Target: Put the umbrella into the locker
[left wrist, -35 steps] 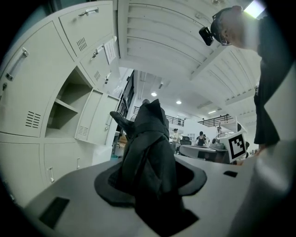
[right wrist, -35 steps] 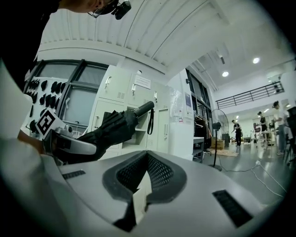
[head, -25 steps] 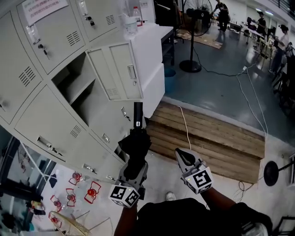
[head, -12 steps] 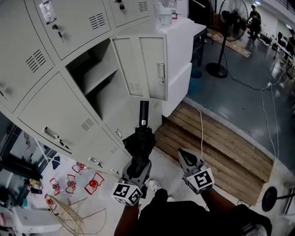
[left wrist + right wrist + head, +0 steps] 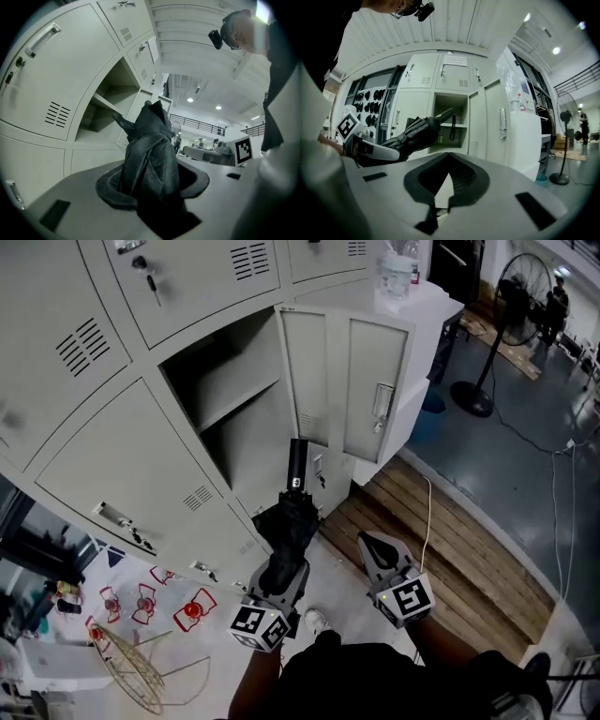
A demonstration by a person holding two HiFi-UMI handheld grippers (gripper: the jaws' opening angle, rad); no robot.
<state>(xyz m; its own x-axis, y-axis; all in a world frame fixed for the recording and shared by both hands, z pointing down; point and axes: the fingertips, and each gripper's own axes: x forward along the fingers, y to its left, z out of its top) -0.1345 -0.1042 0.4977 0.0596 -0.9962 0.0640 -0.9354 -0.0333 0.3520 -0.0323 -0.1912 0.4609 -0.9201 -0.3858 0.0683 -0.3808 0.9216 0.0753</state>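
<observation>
One step remained, I judged: my left gripper (image 5: 281, 579) clamped the folded umbrella (image 5: 289, 521), handle aimed at the open locker (image 5: 220, 371) just beyond, right gripper (image 5: 373, 549) pinched shut and empty beside it, so next I had to feed it straight in, left of the door (image 5: 375, 390).

No text is reading legibly in any view. A paper notice (image 5: 454, 61) on an upper locker door (image 5: 450, 77) is showing print too small to read. The left marker cube (image 5: 258, 627) and the right marker cube (image 5: 405, 601) are displaying black-and-white square patterns only.
</observation>
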